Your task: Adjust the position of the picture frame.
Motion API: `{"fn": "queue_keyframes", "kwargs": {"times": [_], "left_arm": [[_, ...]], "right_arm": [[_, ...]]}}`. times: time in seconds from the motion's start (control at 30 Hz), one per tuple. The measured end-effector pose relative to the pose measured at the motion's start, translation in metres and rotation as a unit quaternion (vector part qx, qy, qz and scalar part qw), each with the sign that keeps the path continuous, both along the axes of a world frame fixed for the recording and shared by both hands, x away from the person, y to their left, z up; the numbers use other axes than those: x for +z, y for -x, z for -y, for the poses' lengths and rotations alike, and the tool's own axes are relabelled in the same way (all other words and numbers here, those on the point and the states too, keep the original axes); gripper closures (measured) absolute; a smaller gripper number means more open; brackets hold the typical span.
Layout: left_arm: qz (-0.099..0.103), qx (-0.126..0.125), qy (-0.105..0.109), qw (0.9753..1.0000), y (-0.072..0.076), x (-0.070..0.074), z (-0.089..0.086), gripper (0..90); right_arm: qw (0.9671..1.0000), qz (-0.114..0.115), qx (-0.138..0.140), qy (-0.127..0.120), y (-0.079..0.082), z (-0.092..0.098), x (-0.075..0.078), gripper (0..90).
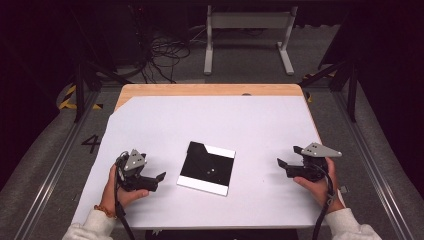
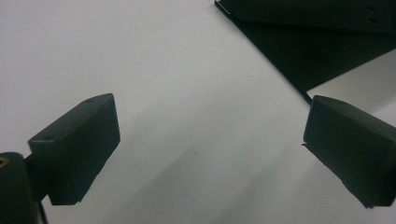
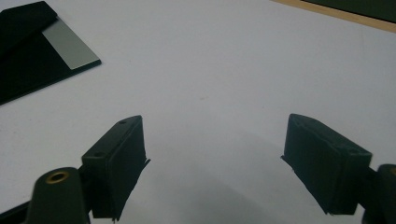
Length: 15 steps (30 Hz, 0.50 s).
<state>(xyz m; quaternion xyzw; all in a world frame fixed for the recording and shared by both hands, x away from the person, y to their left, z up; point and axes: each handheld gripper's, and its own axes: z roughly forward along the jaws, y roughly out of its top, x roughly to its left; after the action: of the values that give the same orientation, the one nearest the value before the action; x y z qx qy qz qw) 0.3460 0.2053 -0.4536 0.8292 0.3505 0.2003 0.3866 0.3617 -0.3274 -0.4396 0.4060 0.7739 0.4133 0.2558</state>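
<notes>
A black-and-white folder (image 1: 207, 168) lies flat at the middle of the white worktop (image 1: 260, 125), between the left tongs (image 1: 159, 179) and right tongs (image 1: 286, 164), both spread apart, empty and clear of it.

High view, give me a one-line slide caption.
Two hand-held open grippers, left gripper and right gripper, flank a flat black-and-white square sheet on a white-covered table.

Grey carpet floor (image 1: 40, 165) surrounds the wooden table (image 1: 210, 90) with its white cover (image 1: 225, 120). Beyond it stand a white frame (image 1: 247, 22) and tangled cables (image 1: 160, 55); the far room is dark.
</notes>
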Motion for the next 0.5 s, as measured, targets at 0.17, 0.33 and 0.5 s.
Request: {"fn": "queue_keyframes", "kwargs": {"times": [0.17,0.33,0.5], "left_arm": [[0.005,-0.021,-0.007,0.9997,0.016,0.001,0.012,6.6],[0.004,-0.066,-0.021,0.9976,0.029,-0.001,0.021,28.2],[-0.010,-0.104,-0.016,0.9944,0.031,-0.001,0.024,55.8]], "right_arm": [[0.9995,0.012,0.029,-0.005,0.002,-0.002,0.003,47.3],[0.9986,0.012,0.051,-0.002,-0.004,-0.011,0.006,69.3],[0.9974,0.005,0.071,0.008,-0.014,-0.022,0.005,82.0]]}}
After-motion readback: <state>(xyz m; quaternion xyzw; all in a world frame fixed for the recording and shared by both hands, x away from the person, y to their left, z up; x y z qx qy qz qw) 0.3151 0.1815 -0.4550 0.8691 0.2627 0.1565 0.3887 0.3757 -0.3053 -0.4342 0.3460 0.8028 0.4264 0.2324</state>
